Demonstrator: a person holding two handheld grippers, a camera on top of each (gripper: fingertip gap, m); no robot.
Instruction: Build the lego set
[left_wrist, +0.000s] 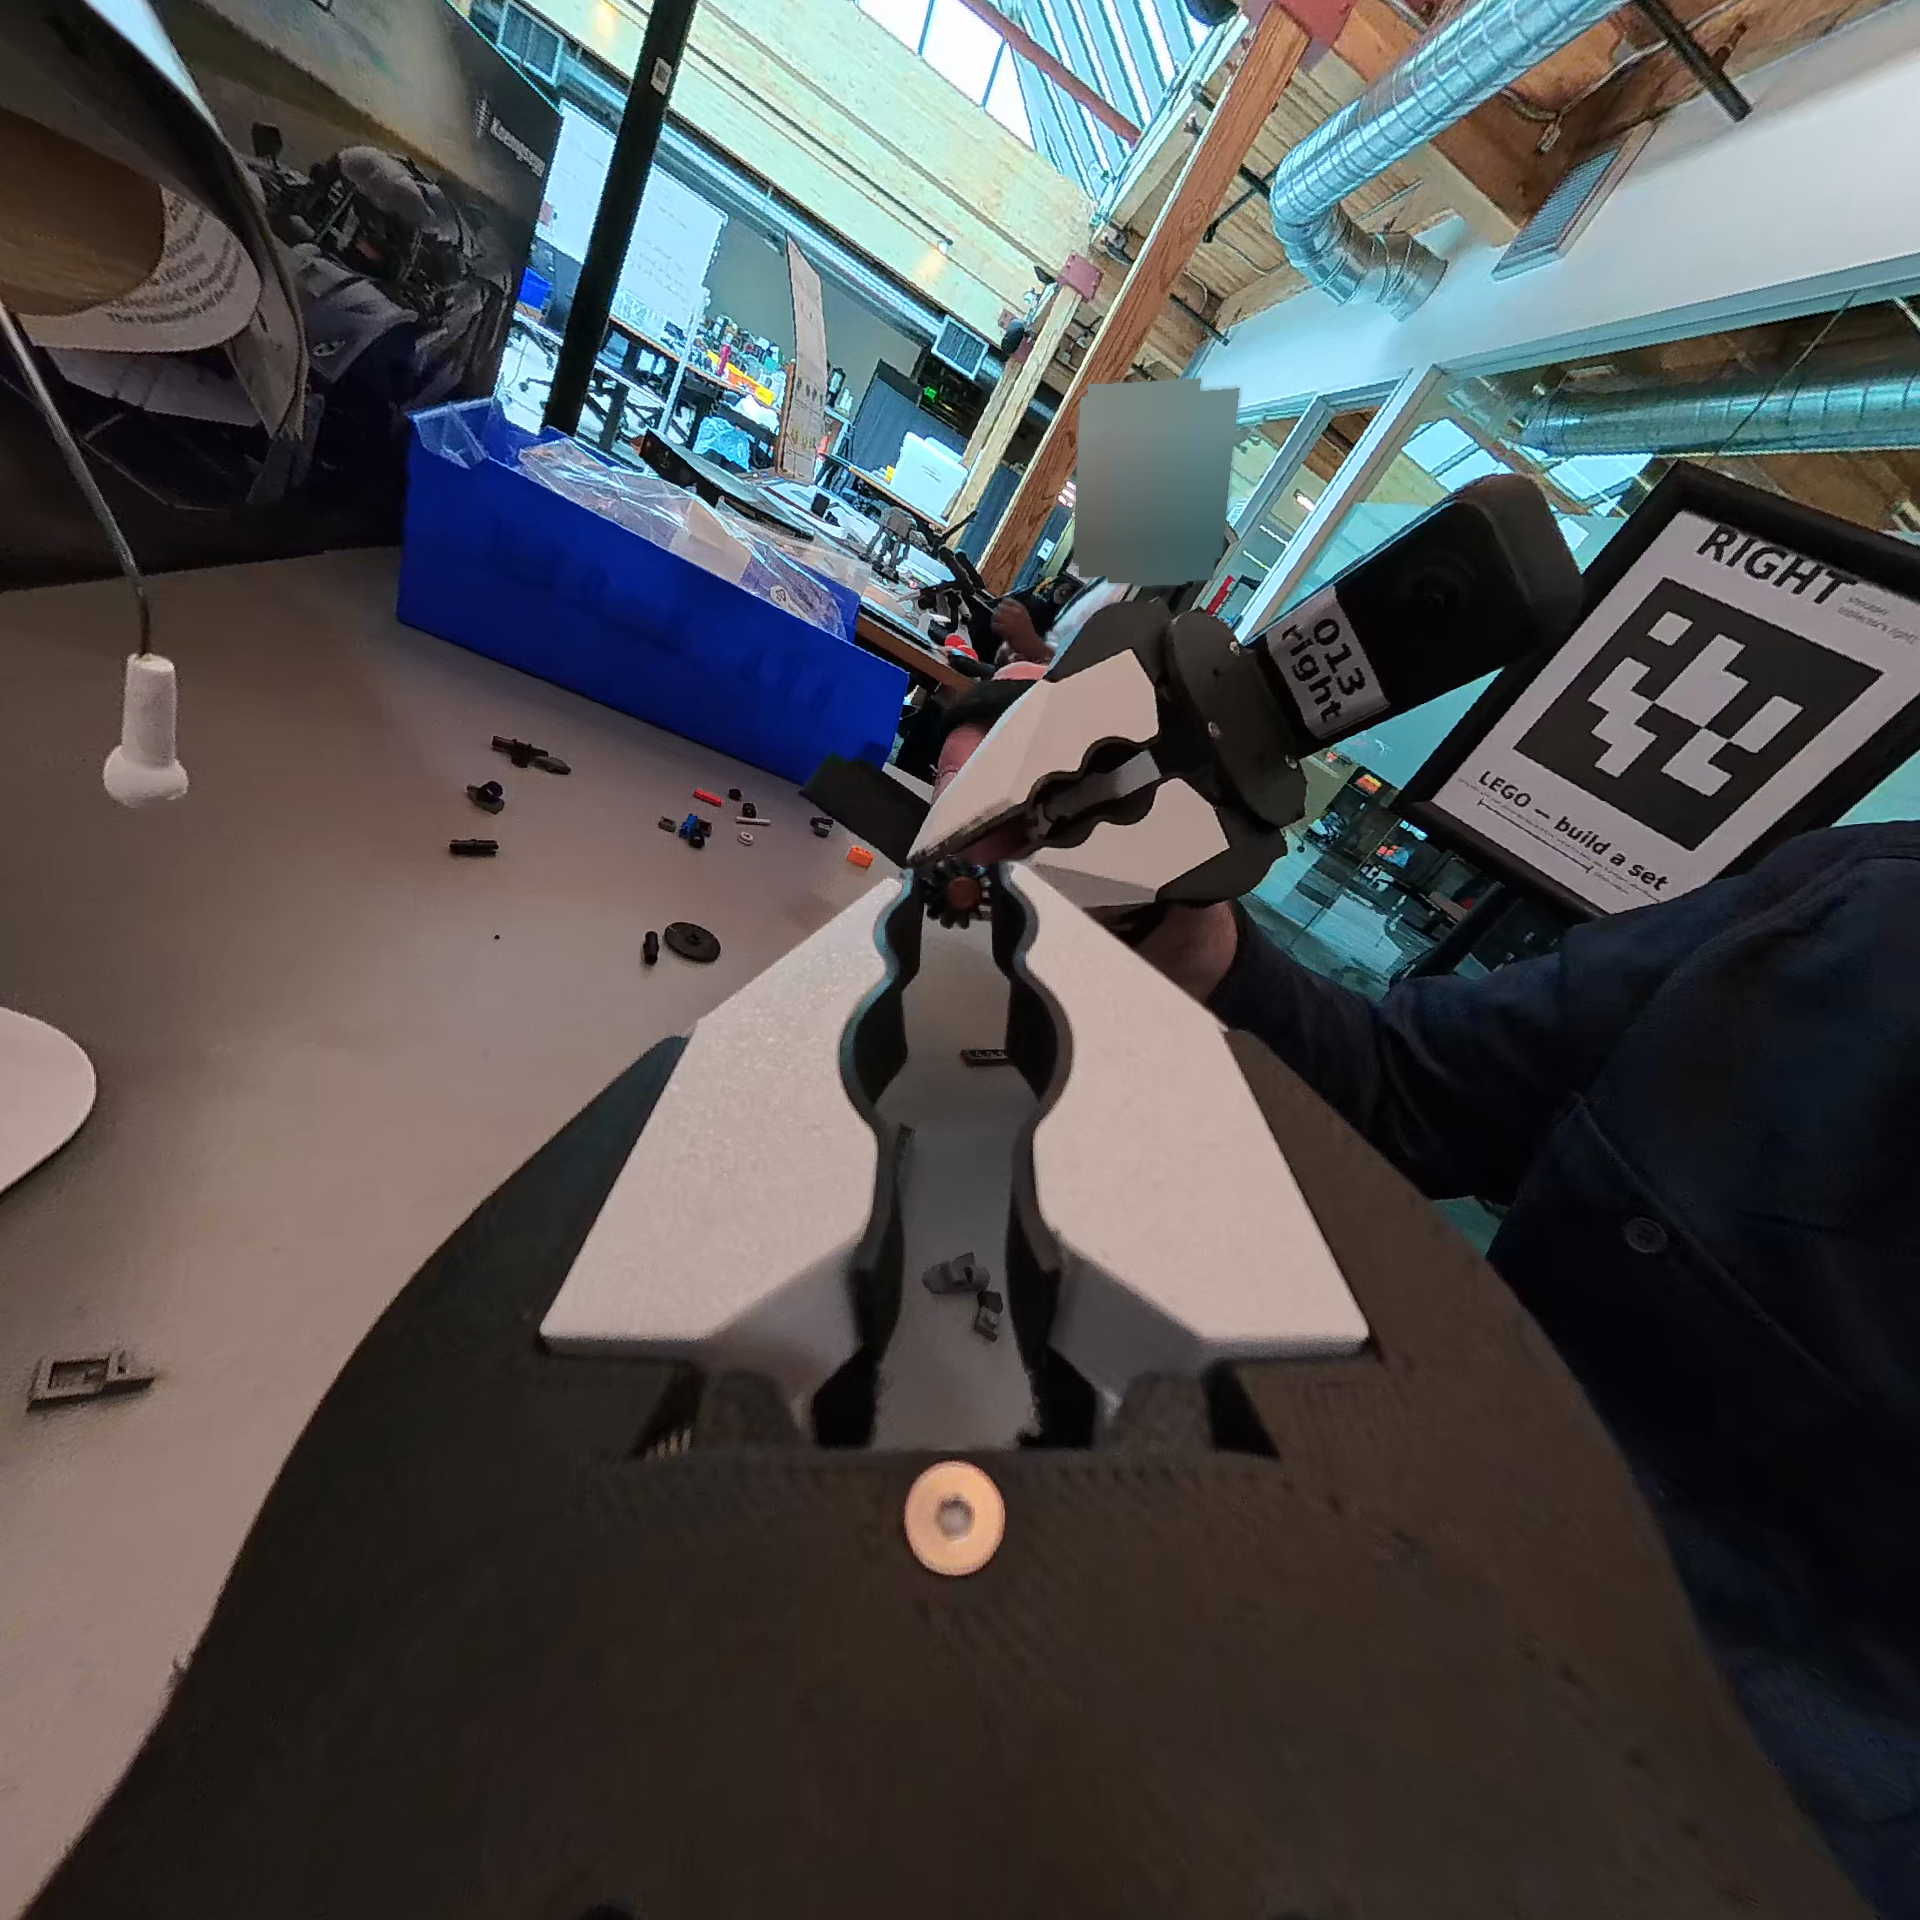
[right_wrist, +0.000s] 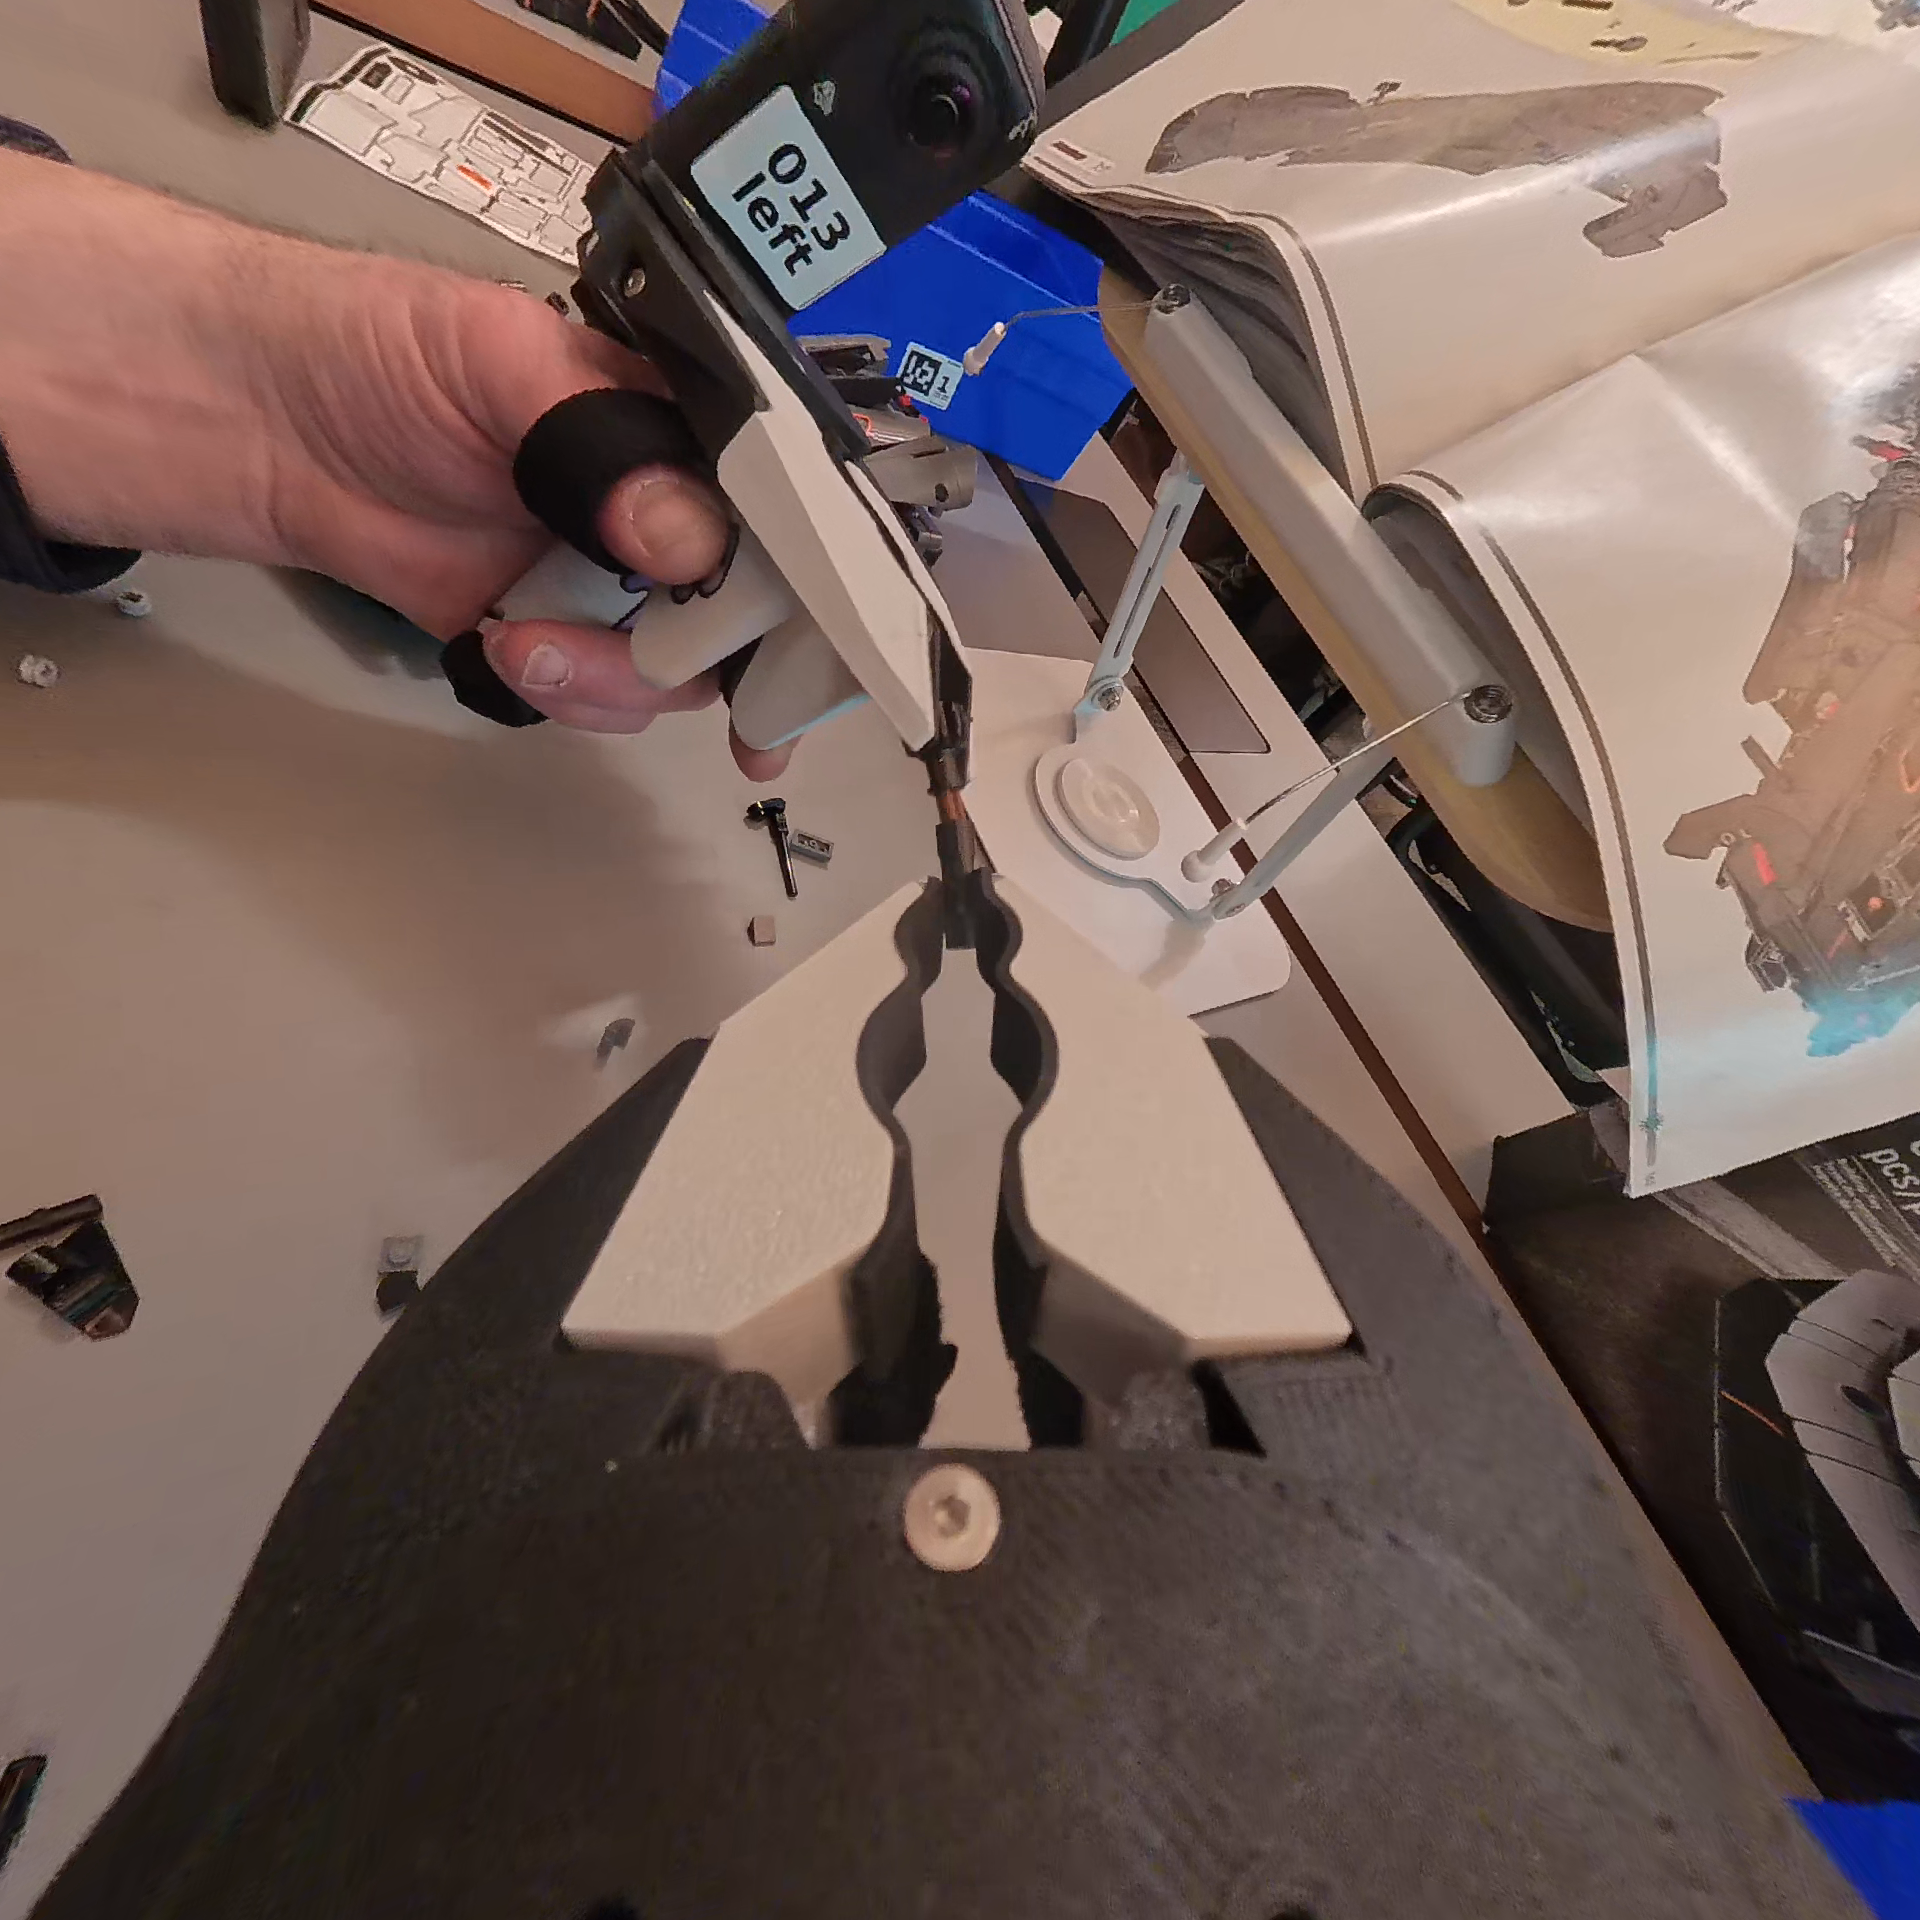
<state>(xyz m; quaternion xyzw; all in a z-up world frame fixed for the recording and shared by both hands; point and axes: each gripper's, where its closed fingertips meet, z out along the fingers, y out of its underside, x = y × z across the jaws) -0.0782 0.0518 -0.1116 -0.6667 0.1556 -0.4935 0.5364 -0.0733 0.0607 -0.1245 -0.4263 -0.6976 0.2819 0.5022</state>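
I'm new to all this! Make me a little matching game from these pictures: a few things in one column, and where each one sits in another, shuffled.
Things:
1. blue bin
2. small gear-and-axle piece
3. instruction booklet
4. black disc

Places:
A. draped over a white stand
B. lying loose on the grey table
C. pinched between the tips of both tongs
D. at the table's far edge, clear bags inside

Pairs: 1-D, 2-C, 3-A, 4-B
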